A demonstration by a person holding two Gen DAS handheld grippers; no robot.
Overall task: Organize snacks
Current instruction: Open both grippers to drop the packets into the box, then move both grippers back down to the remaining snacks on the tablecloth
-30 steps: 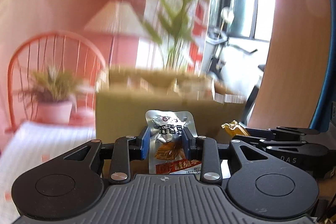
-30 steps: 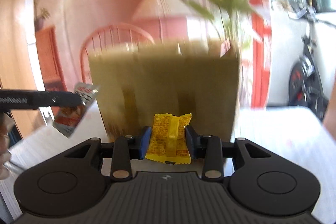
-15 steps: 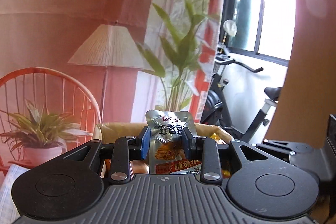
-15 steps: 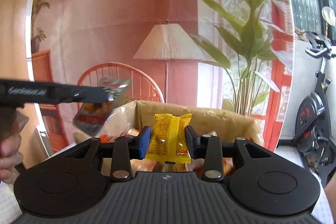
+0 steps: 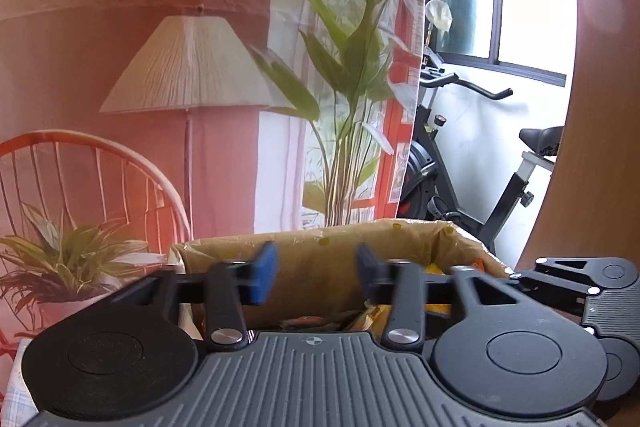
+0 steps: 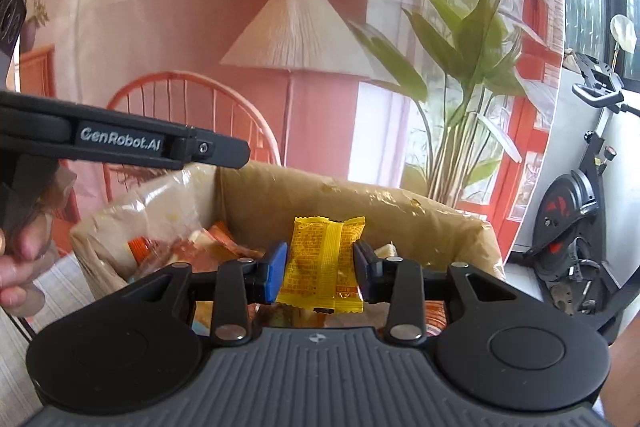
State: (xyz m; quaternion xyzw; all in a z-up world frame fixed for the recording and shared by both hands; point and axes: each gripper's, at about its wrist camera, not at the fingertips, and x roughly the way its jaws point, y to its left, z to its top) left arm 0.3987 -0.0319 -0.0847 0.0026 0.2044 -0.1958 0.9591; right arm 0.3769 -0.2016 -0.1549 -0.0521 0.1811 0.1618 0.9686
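Holding both claws over the cardboard box (image 6: 360, 211), we are partway through sorting the snacks. Our left claw (image 5: 316, 275) has just been opening: its jaws are standing apart with nothing between them, and only the inner wall of the box is showing in the gap. We are judging that its share of this trip is done, though we cannot tell which packet in the box came from it.

Our right claw (image 6: 320, 267) is carrying the yellow packet (image 6: 324, 263) upright between its blue pads, above the box's open mouth. Its jaws have just been opening too, yet the pads are sitting against the packet's edges, so we are reading it as a grip that is loosening rather than one already let go.

Inside the box we are seeing a heap of orange and red wrappers (image 6: 188, 247), with clear plastic film (image 6: 160, 203) lining the rim on the left side. That heap is telling us a good part of the sorting is behind us.

Left to do, as we are judging it: dropping the yellow packet in. Whether more snacks are waiting on the tabletop we cannot say, since neither view is showing it.
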